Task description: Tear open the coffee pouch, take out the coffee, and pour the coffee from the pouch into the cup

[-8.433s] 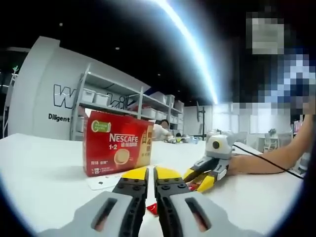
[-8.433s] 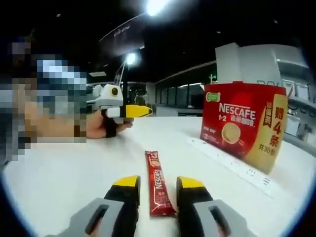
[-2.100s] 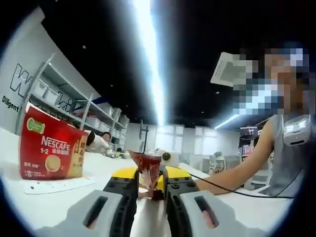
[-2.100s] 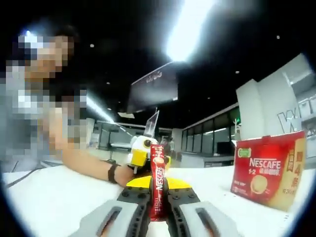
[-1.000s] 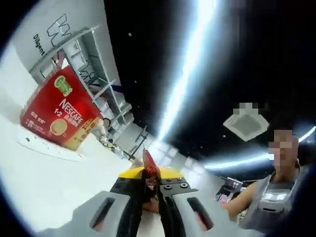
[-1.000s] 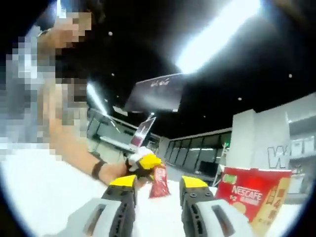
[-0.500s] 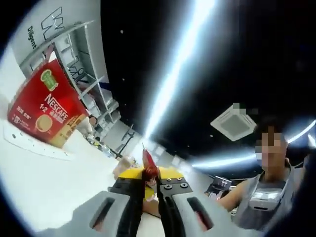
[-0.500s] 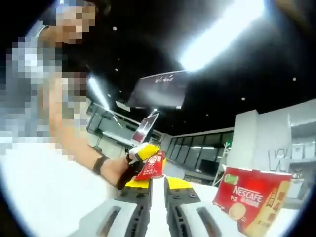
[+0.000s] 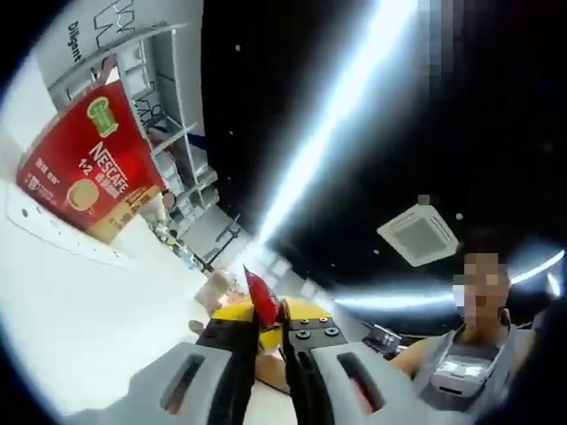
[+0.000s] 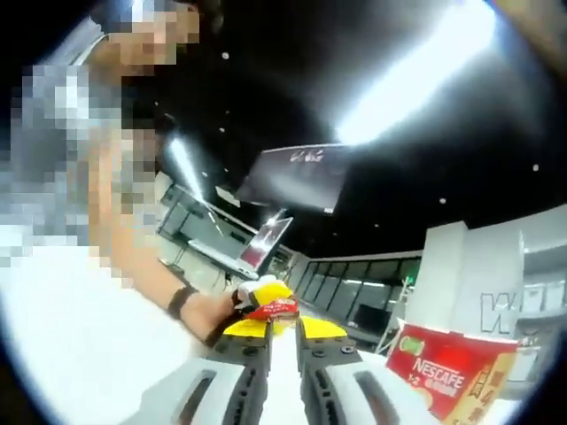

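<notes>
A thin red coffee pouch (image 9: 260,297) sticks up from my left gripper (image 9: 270,315), whose yellow-tipped jaws are shut on it. In the right gripper view the same pouch (image 10: 274,310) lies across the tips of my right gripper (image 10: 283,326), whose jaws are pressed together on its near end. The left gripper (image 10: 262,295) holds the far end there, with a hand (image 10: 209,316) behind it. Both grippers are raised off the white table (image 9: 71,310) and tilted upward.
A red Nescafe box (image 9: 89,168) stands on the table beside a white card (image 9: 53,235), and shows low at the right in the right gripper view (image 10: 443,374). Shelving (image 9: 168,97) is behind it. A person sits close by (image 9: 461,363).
From lying on the table the pouch was picked up by the right gripper and passed to the left. The right jaws opened, then shut on the pouch's end. Both views tilted further upward.
</notes>
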`<state>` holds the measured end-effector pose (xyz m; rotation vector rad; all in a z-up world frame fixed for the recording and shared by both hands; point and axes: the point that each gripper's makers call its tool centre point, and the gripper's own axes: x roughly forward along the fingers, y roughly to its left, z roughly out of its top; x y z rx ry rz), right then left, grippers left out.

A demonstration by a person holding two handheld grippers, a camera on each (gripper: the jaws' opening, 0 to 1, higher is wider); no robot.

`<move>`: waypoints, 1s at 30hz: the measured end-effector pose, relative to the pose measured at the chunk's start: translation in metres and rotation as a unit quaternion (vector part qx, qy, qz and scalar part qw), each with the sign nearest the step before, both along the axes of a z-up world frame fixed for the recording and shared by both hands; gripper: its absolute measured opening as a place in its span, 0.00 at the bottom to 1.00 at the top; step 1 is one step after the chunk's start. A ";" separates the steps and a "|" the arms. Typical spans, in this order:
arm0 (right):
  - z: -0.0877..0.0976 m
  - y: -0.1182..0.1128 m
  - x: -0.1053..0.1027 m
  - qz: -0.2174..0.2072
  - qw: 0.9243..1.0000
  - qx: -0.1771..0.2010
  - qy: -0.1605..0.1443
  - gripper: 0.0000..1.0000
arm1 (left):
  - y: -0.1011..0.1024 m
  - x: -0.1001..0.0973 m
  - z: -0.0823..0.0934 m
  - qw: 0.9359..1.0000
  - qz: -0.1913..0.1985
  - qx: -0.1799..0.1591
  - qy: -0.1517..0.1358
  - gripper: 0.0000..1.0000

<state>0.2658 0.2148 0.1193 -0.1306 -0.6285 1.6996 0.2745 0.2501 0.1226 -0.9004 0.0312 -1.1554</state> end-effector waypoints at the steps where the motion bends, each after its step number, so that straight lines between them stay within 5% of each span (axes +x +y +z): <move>1: 0.002 0.000 -0.002 0.002 1.000 0.003 -0.001 0.15 | 0.000 0.000 0.000 1.000 -0.003 -0.002 0.001 0.12; 5: 0.008 0.004 -0.009 0.001 1.000 0.016 -0.013 0.15 | 0.003 0.000 0.002 1.000 -0.006 -0.014 0.003 0.13; 9: 0.018 0.007 -0.020 0.011 0.999 0.040 -0.022 0.19 | 0.001 -0.008 0.006 0.996 -0.059 -0.056 0.025 0.13; 16: 0.026 0.014 -0.029 0.016 0.999 0.040 -0.026 0.11 | -0.001 -0.006 0.003 0.997 -0.059 -0.048 0.029 0.15; 20: 0.031 0.012 -0.018 0.002 0.999 0.041 -0.008 0.09 | 0.000 -0.001 0.005 0.999 0.005 -0.008 -0.035 0.21; 23: 0.038 0.007 0.001 -0.016 0.999 0.033 0.032 0.08 | -0.002 0.004 0.001 0.994 0.050 0.045 -0.081 0.29; 26: 0.042 0.000 0.022 -0.041 0.997 0.025 0.053 0.08 | -0.003 0.017 -0.004 0.970 0.139 0.129 -0.152 0.44; 28: 0.045 -0.005 0.032 -0.048 0.996 0.025 0.071 0.08 | -0.008 0.023 -0.015 0.955 0.161 0.183 -0.166 0.53; 29: 0.044 -0.006 0.038 -0.055 0.995 0.015 0.083 0.08 | -0.009 0.028 -0.019 0.946 0.177 0.210 -0.174 0.59; 30: 0.042 -0.005 0.043 -0.065 0.994 0.000 0.093 0.08 | -0.007 0.034 -0.021 0.929 0.203 0.242 -0.192 0.63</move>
